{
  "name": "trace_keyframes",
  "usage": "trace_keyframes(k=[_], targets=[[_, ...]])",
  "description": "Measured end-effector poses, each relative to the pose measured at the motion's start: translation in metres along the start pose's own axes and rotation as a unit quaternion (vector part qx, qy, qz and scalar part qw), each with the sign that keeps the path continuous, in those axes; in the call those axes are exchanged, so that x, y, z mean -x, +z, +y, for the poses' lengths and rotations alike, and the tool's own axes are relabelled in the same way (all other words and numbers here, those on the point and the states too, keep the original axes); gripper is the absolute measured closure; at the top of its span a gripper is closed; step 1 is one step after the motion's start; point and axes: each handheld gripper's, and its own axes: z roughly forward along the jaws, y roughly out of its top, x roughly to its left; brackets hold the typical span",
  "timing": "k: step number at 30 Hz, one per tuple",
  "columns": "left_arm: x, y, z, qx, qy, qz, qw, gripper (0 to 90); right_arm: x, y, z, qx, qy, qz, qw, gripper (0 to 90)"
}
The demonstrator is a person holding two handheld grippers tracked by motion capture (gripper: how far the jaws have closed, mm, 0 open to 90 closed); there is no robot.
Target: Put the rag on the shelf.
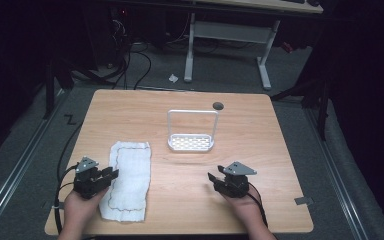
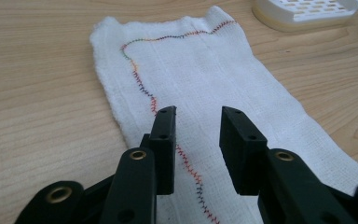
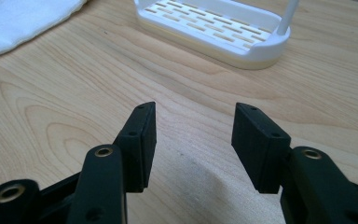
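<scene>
A white cloth (image 1: 127,180) with a multicoloured stitched border lies flat on the left of the wooden table (image 1: 260,150). My left gripper (image 1: 111,174) hovers at the cloth's left edge, jaws open over the cloth (image 2: 200,93), nothing between them. A white rack (image 1: 191,131) with a slotted base and a tall wire handle stands at the table's middle. My right gripper (image 1: 213,178) is held open above bare wood, well short of the rack (image 3: 214,28). In the left gripper view my left gripper (image 2: 196,114) points along the cloth toward the rack (image 2: 307,11).
A dark round hole (image 1: 218,105) sits in the table near its far edge, behind the rack. Beyond the table stand a white desk frame (image 1: 227,35) and cables on a grey floor. A corner of the cloth (image 3: 18,18) shows at the right gripper view's top left.
</scene>
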Motion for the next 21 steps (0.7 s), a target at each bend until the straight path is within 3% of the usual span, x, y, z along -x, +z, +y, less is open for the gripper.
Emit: trace_keyframes(k=[11, 13, 14, 15, 16, 19, 21], targets=[[0.0, -0.004, -0.006, -0.002, 0.004, -0.002, 1.0, 60.1, 0.0, -0.003, -0.001, 0.01, -0.003, -0.006, 0.9999, 50.7], [0.002, -0.002, -0.006, -0.014, 0.009, -0.002, 0.9999, 78.0, 0.0, -0.003, -0.001, 0.009, -0.003, -0.006, 0.9999, 50.6], [0.007, 0.004, -0.006, -0.047, 0.032, 0.012, 0.9983, 85.2, 0.001, -0.003, 0.0, 0.005, 0.002, -0.001, 1.0, 50.7], [0.007, 0.004, -0.006, -0.047, 0.032, 0.012, 0.9983, 88.1, 0.001, -0.003, 0.0, 0.005, 0.002, -0.001, 1.0, 50.7], [0.011, 0.009, -0.007, -0.067, 0.049, 0.015, 0.9964, 89.9, 0.002, -0.003, 0.0, 0.004, 0.006, 0.003, 1.0, 50.8], [0.019, 0.013, -0.007, -0.07, 0.078, 0.02, 0.9943, 90.0, 0.001, -0.003, 0.0, 0.003, 0.006, 0.005, 1.0, 51.1], [0.022, 0.014, -0.008, -0.069, 0.082, 0.013, 0.9942, 90.0, 0.0, -0.002, 0.0, 0.003, 0.003, 0.005, 1.0, 51.1]])
